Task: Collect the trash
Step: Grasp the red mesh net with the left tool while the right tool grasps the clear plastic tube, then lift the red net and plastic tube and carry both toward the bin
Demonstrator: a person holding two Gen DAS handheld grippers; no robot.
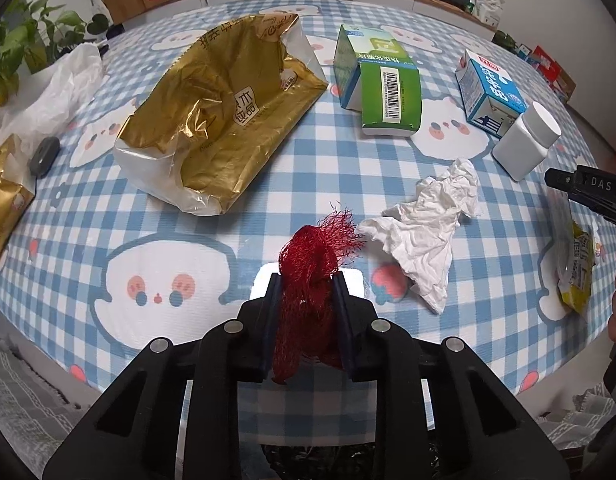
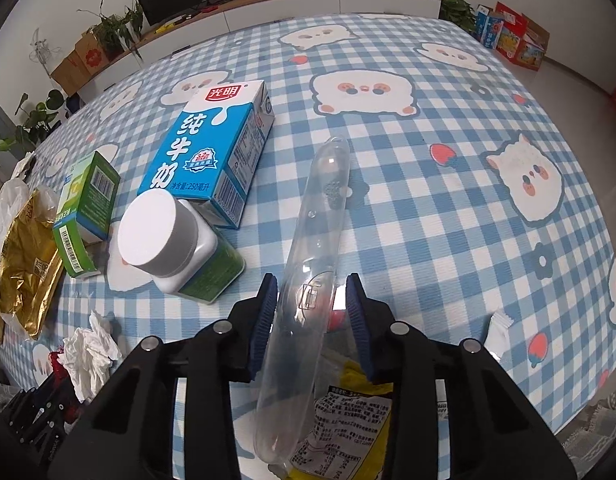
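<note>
We are at the pickup step: our left gripper [image 1: 306,280] clenches the red mesh net [image 1: 313,276] and our right gripper [image 2: 311,284] pinches the clear plastic wrapper [image 2: 308,264], both just above the checked tablecloth [image 1: 292,168], so next we likely lift them toward a bin.

The red net [image 1: 311,280] is coarse open mesh, frayed at its top. Beside it the tissue [image 1: 427,224] is matt crumpled paper. Upper left, the gold bag [image 1: 224,120] is glossy wrinkled foil. The clear wrapper [image 2: 311,264] is smooth glossy plastic film. The tablecloth [image 2: 447,208] looks like matt woven cloth.
</note>
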